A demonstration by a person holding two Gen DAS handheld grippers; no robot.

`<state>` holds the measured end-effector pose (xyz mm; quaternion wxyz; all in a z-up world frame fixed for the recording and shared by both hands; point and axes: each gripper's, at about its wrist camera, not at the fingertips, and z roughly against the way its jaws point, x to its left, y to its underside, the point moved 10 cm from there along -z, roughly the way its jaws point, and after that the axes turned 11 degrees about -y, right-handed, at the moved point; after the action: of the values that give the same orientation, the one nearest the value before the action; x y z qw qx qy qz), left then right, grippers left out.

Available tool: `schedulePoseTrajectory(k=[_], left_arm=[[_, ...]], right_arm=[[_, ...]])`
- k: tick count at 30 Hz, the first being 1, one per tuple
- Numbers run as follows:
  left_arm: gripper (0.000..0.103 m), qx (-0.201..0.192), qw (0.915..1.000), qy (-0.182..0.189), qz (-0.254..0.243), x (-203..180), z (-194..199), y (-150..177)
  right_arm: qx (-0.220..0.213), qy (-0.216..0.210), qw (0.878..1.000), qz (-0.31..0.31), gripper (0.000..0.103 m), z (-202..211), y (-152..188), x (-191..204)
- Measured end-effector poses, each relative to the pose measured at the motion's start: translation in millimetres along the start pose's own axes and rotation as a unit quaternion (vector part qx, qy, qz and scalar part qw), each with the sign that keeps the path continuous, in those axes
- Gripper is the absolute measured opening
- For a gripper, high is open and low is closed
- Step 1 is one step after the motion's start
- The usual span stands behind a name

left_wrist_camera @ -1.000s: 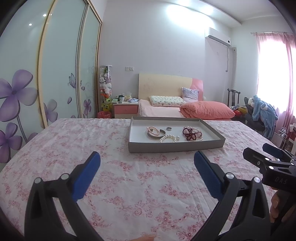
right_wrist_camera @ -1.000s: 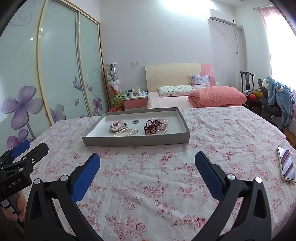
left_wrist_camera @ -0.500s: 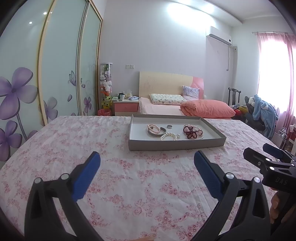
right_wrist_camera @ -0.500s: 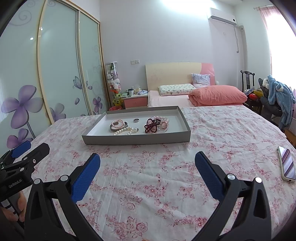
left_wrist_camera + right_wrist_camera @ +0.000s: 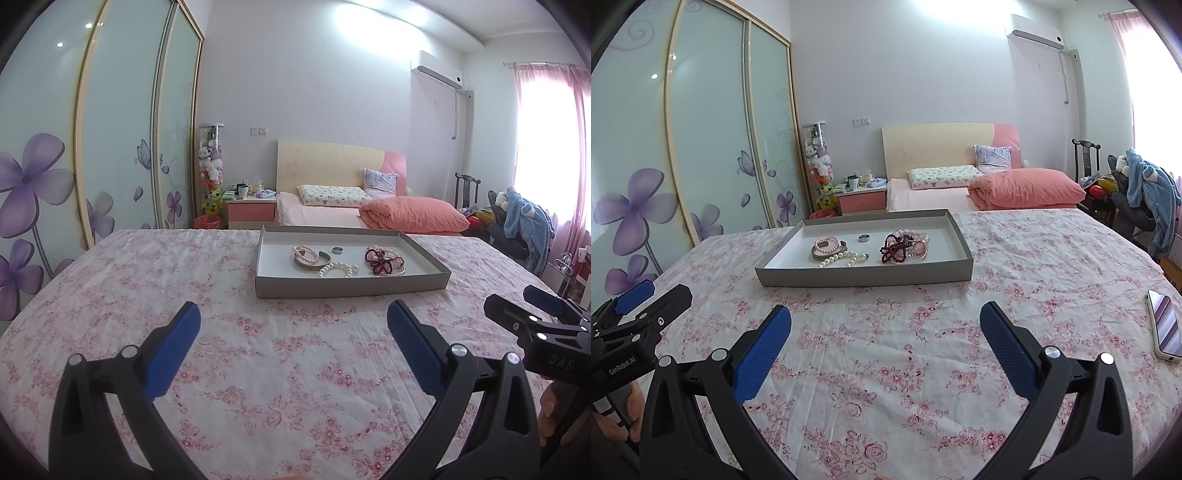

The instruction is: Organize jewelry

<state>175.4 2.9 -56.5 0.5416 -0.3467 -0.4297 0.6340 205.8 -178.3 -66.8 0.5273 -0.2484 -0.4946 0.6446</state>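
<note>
A shallow grey tray [image 5: 351, 287] [image 5: 864, 276] lies on the pink floral bedspread ahead of both grippers. Inside lie a pink bead bracelet over a grey bangle [image 5: 308, 257] [image 5: 827, 245], a white pearl bracelet [image 5: 338, 268] [image 5: 842, 259], a small silver ring [image 5: 337, 250] [image 5: 864, 238] and a dark red bead cluster with pink beads [image 5: 382, 257] [image 5: 905, 248]. My left gripper [image 5: 293, 319] is open, well short of the tray, with nothing between its blue pads. My right gripper [image 5: 885, 319] is likewise open and holds nothing.
A phone [image 5: 1164, 324] lies on the spread at the right. Beyond stand a second bed with a pink duvet [image 5: 410, 218], a nightstand [image 5: 251, 208], sliding wardrobe doors [image 5: 122, 147] on the left and a chair with blue clothing [image 5: 524, 221].
Both views have tilted down slightly and the tray has come a little closer. Both grippers stay open.
</note>
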Motion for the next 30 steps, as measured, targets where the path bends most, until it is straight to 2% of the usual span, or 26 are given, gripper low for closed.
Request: schedulePoseTrajectory(k=[30], left_arm=[[0.099,0.002,1.0000,-0.002,0.001,-2.3,-1.1,2.6]], right_arm=[[0.002,-0.001,1.000,-0.001,0.101,-0.3,0.9,1.3]])
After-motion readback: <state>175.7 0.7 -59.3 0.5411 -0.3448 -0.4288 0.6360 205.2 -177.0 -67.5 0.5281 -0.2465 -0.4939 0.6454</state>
